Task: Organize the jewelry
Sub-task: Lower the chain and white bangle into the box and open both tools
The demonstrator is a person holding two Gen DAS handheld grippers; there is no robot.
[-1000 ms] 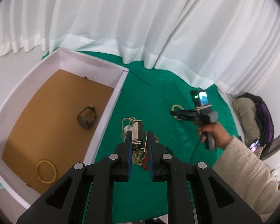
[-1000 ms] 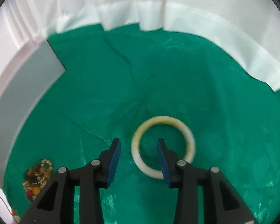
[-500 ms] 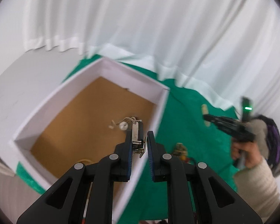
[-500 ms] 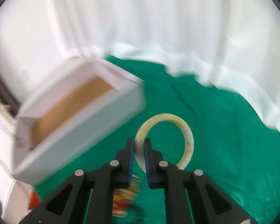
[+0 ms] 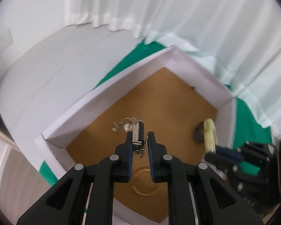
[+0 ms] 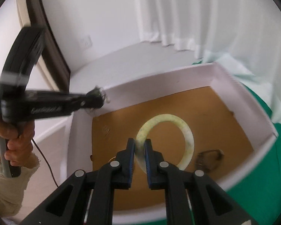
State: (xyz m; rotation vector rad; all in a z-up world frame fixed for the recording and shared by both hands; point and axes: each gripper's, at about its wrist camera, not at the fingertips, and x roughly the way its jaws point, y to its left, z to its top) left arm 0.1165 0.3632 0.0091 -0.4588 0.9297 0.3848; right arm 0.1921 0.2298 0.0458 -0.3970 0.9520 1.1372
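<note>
Nearest in the left wrist view, the left gripper (image 5: 139,140) has its fingers drawn narrow around a small silver clip-like piece with a pearl and curled wire (image 5: 135,131), held above the brown floor of the white-walled open box (image 5: 103,101). Directly under those fingers a thin gold bangle (image 5: 143,187) already lies on the box floor, and further right a dark grey band-like piece (image 5: 197,135) rests near the right wall.

In the right wrist view, the right gripper (image 6: 139,146) is closed on the near-left rim of a pale yellow-green stone bangle (image 6: 187,131), which hangs over the middle of the box, clear of the floor as far as can be told. The green cloth on the bench (image 6: 262,187) shows to the right of the box; white curtains (image 6: 196,18) hang at the far side.

By the look of it the task is partly done: two pieces sit in the box, two more are poised over it and not yet released. Whether more jewelry remains on the cloth cannot be told here.

A second ago both grippers were over the green cloth, the right one open around the stone bangle lying flat and a beaded cluster near the left one. Half a second ago both were swinging toward the box; now both are above it.
</note>
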